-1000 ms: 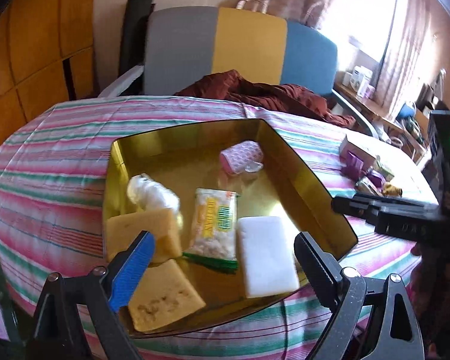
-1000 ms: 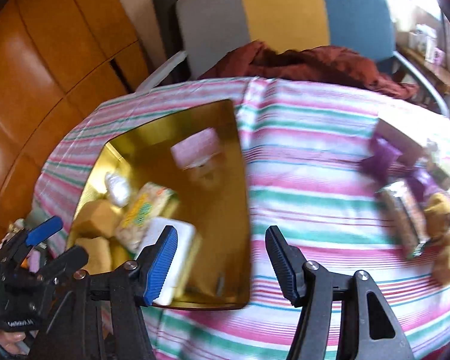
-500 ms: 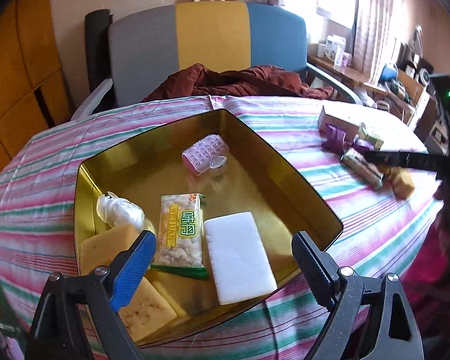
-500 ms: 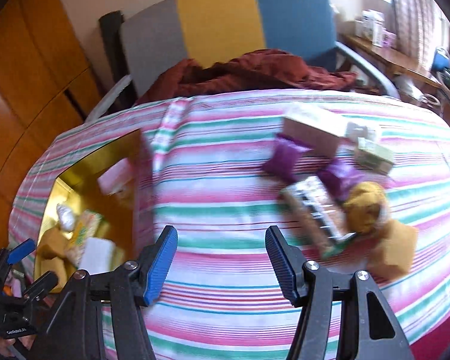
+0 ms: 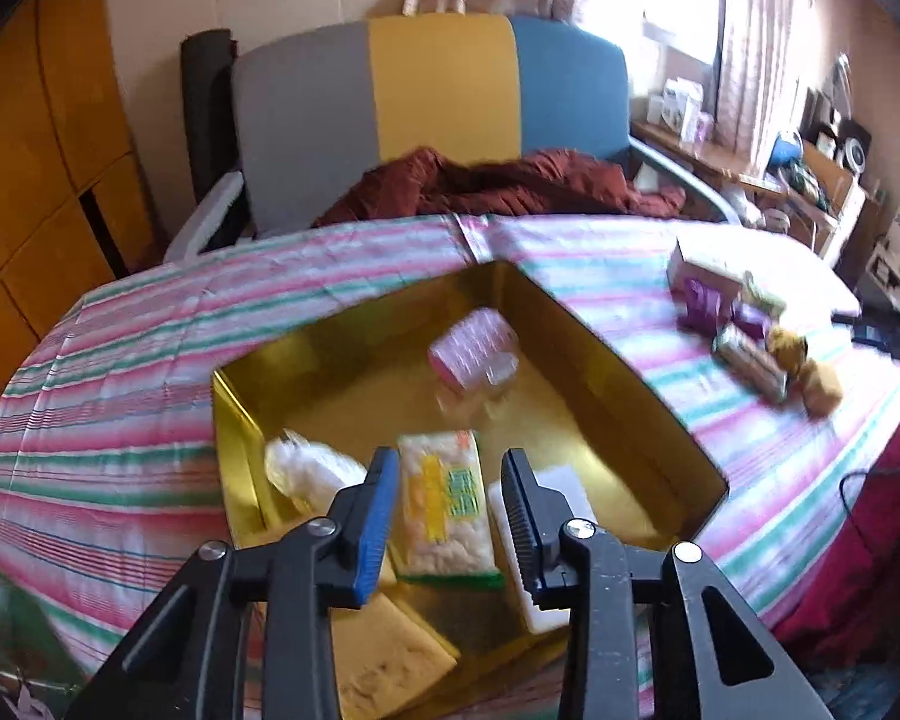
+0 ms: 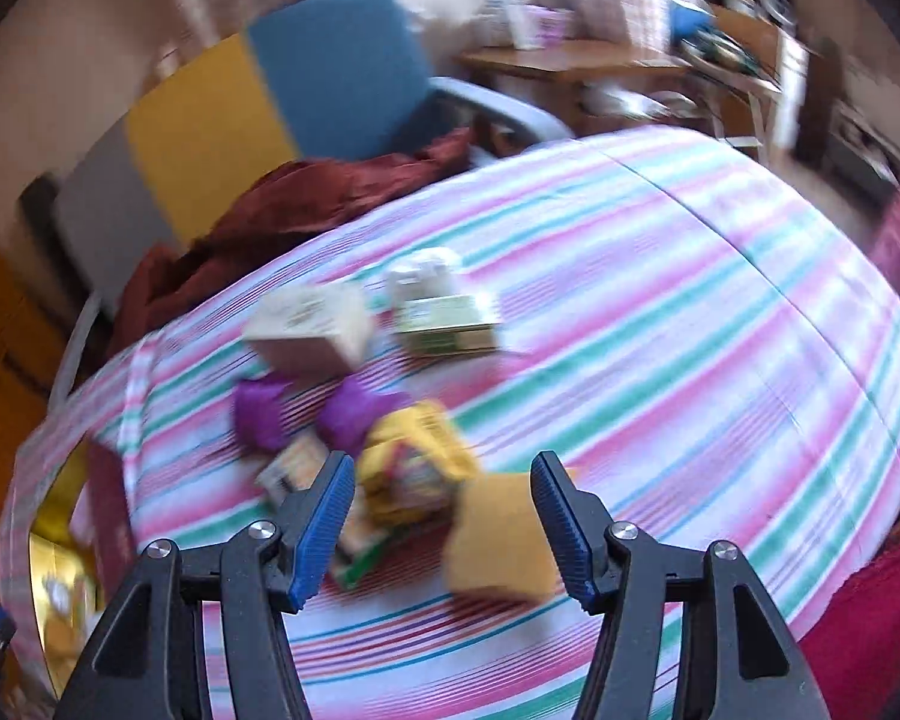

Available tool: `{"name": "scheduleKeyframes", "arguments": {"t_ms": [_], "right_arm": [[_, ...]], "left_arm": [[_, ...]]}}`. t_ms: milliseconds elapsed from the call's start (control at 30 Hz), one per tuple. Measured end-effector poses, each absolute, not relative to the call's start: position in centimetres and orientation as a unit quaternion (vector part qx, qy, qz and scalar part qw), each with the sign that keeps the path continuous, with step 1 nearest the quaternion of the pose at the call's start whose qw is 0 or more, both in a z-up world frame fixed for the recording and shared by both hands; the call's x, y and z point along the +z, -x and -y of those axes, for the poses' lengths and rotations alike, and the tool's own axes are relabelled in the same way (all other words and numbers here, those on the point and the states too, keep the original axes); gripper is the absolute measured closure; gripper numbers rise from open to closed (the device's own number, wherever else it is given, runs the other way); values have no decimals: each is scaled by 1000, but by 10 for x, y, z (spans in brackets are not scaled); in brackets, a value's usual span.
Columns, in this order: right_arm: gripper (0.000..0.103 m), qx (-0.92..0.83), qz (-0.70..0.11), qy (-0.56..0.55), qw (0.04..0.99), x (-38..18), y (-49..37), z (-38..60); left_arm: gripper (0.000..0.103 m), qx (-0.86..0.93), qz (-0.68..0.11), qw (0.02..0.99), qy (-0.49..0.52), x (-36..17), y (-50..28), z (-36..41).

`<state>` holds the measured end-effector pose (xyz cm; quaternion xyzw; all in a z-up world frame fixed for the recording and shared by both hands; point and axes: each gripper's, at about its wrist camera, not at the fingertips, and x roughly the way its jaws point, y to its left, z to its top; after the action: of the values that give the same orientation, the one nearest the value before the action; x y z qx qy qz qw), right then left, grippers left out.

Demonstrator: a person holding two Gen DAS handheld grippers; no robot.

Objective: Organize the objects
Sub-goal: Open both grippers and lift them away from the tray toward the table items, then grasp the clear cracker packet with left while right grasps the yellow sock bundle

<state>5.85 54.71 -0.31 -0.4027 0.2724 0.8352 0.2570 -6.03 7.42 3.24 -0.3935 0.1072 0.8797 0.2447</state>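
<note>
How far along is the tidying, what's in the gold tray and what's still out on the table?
Done: the gold tray holds a pink roller, snack packet, white block and sponges. In hand: nothing; the right gripper hangs open over the loose pile. Left: that pile.
</note>
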Motion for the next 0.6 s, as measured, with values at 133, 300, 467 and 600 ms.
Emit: {"name": "scheduleKeyframes", "arguments": {"t_ms": [133, 300, 467, 600], "right_arm": [[41, 815, -318, 405, 267, -18, -67, -566], [41, 816, -302, 421, 258, -23, -56, -560], [41, 818, -297, 422, 255, -25, -56, -557], [41, 821, -310, 402, 260, -21, -62, -560]], "left_arm": [[61, 882, -72, 264, 383, 50, 68, -81], [40, 870, -66, 307, 380, 54, 62, -121], [40, 837, -85, 364, 400, 45, 50, -183], [40, 813, -105, 399, 412, 41, 40, -235]]}}
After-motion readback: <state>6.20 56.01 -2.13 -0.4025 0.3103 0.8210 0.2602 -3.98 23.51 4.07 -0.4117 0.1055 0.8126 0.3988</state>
